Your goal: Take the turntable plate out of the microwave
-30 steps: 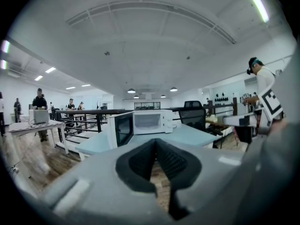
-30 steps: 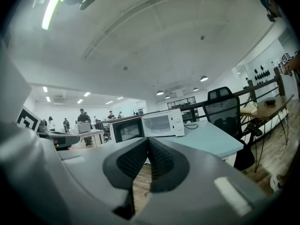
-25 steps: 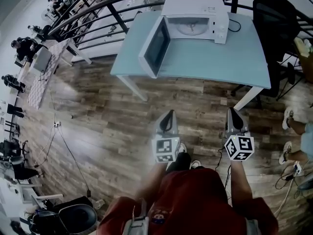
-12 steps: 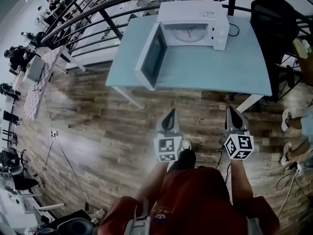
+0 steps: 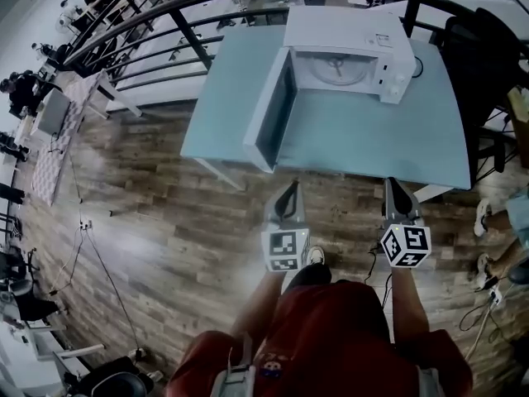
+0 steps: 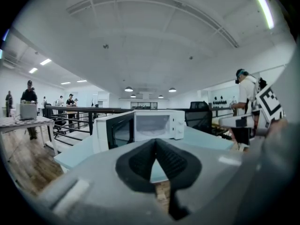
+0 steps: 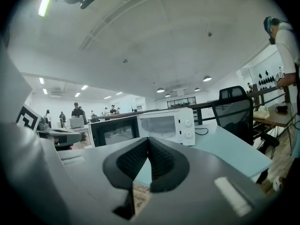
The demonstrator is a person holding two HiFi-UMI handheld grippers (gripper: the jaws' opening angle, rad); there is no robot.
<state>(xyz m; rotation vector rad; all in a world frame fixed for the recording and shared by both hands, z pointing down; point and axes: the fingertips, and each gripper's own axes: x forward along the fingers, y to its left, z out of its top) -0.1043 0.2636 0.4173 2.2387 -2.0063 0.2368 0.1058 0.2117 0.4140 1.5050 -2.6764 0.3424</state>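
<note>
A white microwave (image 5: pixel 347 52) stands on a light blue table (image 5: pixel 364 139), its door (image 5: pixel 273 110) swung wide open to the left. Inside lies the round glass turntable plate (image 5: pixel 337 69). My left gripper (image 5: pixel 288 198) and right gripper (image 5: pixel 394 193) hover side by side over the wooden floor, short of the table's near edge, both pointing at the microwave. Each has its jaws shut with nothing between them. In the left gripper view the microwave (image 6: pixel 157 124) lies straight ahead; in the right gripper view the microwave (image 7: pixel 164 125) is also ahead.
A black railing (image 5: pixel 165 15) runs behind and left of the table. A black office chair (image 5: pixel 492 56) stands at the table's right. A cable (image 5: pixel 83 246) trails over the floor at left. People (image 5: pixel 21 89) stand far left, and another person's feet (image 5: pixel 483 213) show at right.
Both grippers and I have moved toward the table; the microwave and table now appear larger and closer. The jaws stayed shut.
</note>
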